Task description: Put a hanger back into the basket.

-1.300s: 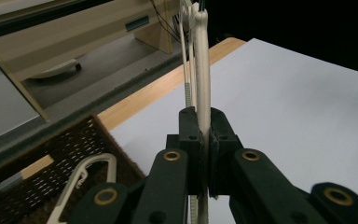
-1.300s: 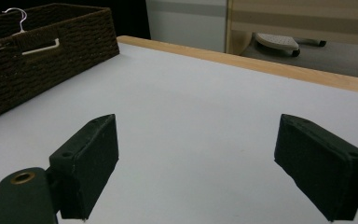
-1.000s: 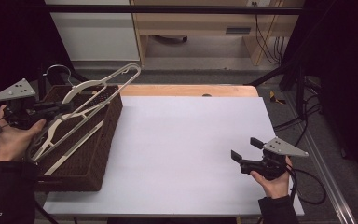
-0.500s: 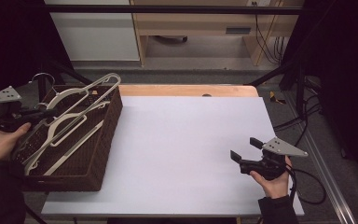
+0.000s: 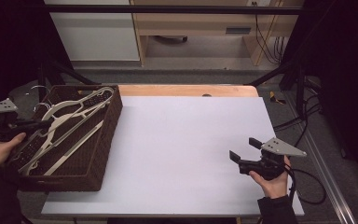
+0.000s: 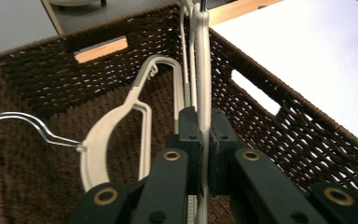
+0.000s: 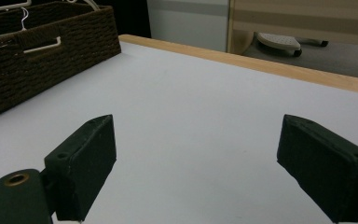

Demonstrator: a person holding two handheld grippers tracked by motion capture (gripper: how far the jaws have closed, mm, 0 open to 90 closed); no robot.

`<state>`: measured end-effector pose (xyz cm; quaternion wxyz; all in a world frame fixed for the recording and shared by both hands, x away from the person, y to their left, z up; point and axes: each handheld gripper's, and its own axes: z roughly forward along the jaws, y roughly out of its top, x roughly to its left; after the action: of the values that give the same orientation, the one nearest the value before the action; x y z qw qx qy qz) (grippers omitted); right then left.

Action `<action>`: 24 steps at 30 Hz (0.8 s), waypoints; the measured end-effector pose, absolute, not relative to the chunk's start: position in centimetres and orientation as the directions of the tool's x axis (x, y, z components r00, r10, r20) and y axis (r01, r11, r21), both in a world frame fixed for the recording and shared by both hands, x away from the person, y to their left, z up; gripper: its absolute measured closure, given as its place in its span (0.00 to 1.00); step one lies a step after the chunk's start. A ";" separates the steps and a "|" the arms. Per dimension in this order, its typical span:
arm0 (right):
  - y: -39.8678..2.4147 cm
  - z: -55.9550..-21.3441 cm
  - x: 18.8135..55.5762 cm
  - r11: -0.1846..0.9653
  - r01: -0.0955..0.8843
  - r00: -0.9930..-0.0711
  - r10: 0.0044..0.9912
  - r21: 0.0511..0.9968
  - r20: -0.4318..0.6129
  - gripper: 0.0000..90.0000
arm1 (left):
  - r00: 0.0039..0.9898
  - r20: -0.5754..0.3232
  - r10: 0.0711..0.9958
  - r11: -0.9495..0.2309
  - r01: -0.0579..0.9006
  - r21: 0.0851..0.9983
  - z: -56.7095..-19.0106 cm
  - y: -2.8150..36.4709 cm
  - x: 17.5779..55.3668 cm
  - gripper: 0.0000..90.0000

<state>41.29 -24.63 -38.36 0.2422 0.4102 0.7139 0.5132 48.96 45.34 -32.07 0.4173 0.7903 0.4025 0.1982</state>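
Observation:
A dark woven basket stands at the table's left end with several cream plastic hangers in it. My left gripper is shut on one cream hanger, which slants from the basket's near left up over its far right corner. In the left gripper view my pads clamp the hanger's thin bar edge-on, above another hanger with a metal hook lying in the basket. My right gripper hovers open over the white table top at the right, with nothing between its fingers.
The basket's wall with a handle slot stands far left in the right gripper view. A wooden strip edges the table's far side. Beyond it are a wooden bench, cables and dark frame bars on the floor.
My left gripper has drawn back toward the left and sunk, and the held hanger has come down from above the basket rim into the basket. The right gripper has stayed put.

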 end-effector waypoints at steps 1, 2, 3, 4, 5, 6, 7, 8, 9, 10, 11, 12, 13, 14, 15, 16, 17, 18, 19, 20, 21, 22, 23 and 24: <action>-24.6 -38.4 41.3 0.137 0.337 -0.546 0.834 0.931 0.075 0.13 | 0.596 -0.021 0.802 -0.335 0.479 0.811 -32.3 45.1 49.0 0.96; -24.6 -38.4 41.3 0.141 0.337 -0.549 0.832 0.931 0.073 0.13 | 0.591 -0.022 0.806 -0.340 0.492 0.801 -32.5 45.0 49.2 0.96; -24.6 -38.4 41.3 0.140 0.337 -0.550 0.832 0.931 0.074 0.13 | 0.586 -0.024 0.810 -0.340 0.502 0.795 -32.8 44.8 49.3 0.96; -24.6 -38.4 41.3 0.141 0.336 -0.550 0.832 0.931 0.073 0.13 | 0.580 -0.028 0.814 -0.339 0.514 0.788 -33.2 44.6 49.5 0.96; -24.5 -38.4 41.3 0.142 0.336 -0.551 0.831 0.931 0.072 0.13 | 0.577 -0.038 0.816 -0.336 0.526 0.782 -33.6 44.4 49.7 0.96; -24.5 -38.4 41.3 0.144 0.335 -0.553 0.830 0.931 0.071 0.13 | 0.572 -0.044 0.819 -0.333 0.538 0.774 -34.0 44.3 49.9 0.96; -24.5 -38.3 41.3 0.145 0.334 -0.554 0.830 0.931 0.069 0.13 | 0.565 -0.055 0.823 -0.328 0.552 0.767 -34.5 44.1 50.1 0.95; -24.5 -38.3 41.3 0.145 0.334 -0.553 0.830 0.931 0.069 0.13 | 0.563 -0.063 0.824 -0.328 0.565 0.757 -35.1 44.0 50.3 0.95; -24.5 -38.3 41.3 0.144 0.334 -0.553 0.830 0.931 0.070 0.13 | 0.558 -0.070 0.827 -0.326 0.577 0.749 -35.6 43.9 50.4 0.95; -24.5 -38.4 41.3 0.143 0.335 -0.553 0.830 0.931 0.071 0.13 | 0.553 -0.079 0.830 -0.321 0.588 0.743 -36.1 43.8 50.6 0.95; -24.5 -38.4 41.3 0.142 0.336 -0.552 0.831 0.931 0.073 0.13 | 0.550 -0.095 0.830 -0.310 0.594 0.742 -36.5 43.8 50.6 0.95; -24.6 -38.4 41.3 0.142 0.336 -0.552 0.831 0.931 0.073 0.13 | 0.545 -0.103 0.832 -0.300 0.599 0.742 -36.8 43.8 50.7 0.95; -24.6 -38.4 41.3 0.142 0.338 -0.550 0.832 0.931 0.073 0.13 | 0.535 -0.114 0.837 -0.287 0.606 0.742 -37.0 44.0 50.7 0.95; -24.6 -38.4 41.3 0.140 0.339 -0.550 0.832 0.930 0.075 0.13 | 0.527 -0.119 0.841 -0.278 0.611 0.741 -37.2 44.1 50.6 0.95; -24.5 -38.4 41.3 0.138 0.339 -0.548 0.833 0.931 0.076 0.13 | 0.515 -0.126 0.848 -0.268 0.621 0.736 -37.3 44.2 50.6 0.95; -24.5 -38.4 41.3 0.140 0.339 -0.550 0.832 0.930 0.075 0.13 | 0.501 -0.117 0.858 -0.267 0.628 0.731 -37.5 44.2 50.6 0.95; -24.5 -38.4 41.3 0.141 0.338 -0.551 0.831 0.930 0.075 0.13 | 0.488 -0.109 0.866 -0.268 0.637 0.722 -37.6 44.1 50.7 0.94; -24.4 -38.4 41.3 0.141 0.338 -0.550 0.832 0.931 0.074 0.13 | 0.470 -0.100 0.877 -0.263 0.644 0.718 -37.7 44.1 50.7 0.94; -24.4 -38.4 41.3 0.140 0.339 -0.551 0.831 0.930 0.075 0.13 | 0.454 -0.087 0.887 -0.261 0.648 0.716 -37.7 44.0 50.7 0.94; -24.4 -38.4 41.3 0.141 0.338 -0.552 0.831 0.931 0.075 0.13 | 0.436 -0.082 0.896 -0.256 0.659 0.707 -37.8 44.1 50.7 0.93; -24.4 -38.4 41.3 0.140 0.339 -0.551 0.831 0.930 0.076 0.13 | 0.412 -0.082 0.908 -0.240 0.670 0.703 -37.8 44.1 50.6 0.92; -24.4 -38.4 41.3 0.140 0.338 -0.551 0.831 0.931 0.075 0.13 | 0.385 -0.088 0.919 -0.216 0.677 0.704 -37.9 44.3 50.6 0.90; -24.4 -38.5 41.3 0.142 0.338 -0.551 0.831 0.930 0.074 0.13 | 0.361 -0.092 0.928 -0.199 0.689 0.697 -37.8 44.5 50.5 0.84; -24.4 -38.5 41.4 0.144 0.340 -0.554 0.829 0.929 0.074 0.13 | 0.337 -0.077 0.938 -0.192 0.693 0.695 -37.8 44.7 50.4 0.80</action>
<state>41.35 -24.39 -38.47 0.2390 0.4072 0.7175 0.5121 50.45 44.74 -37.79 0.3278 0.7489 0.5447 0.1869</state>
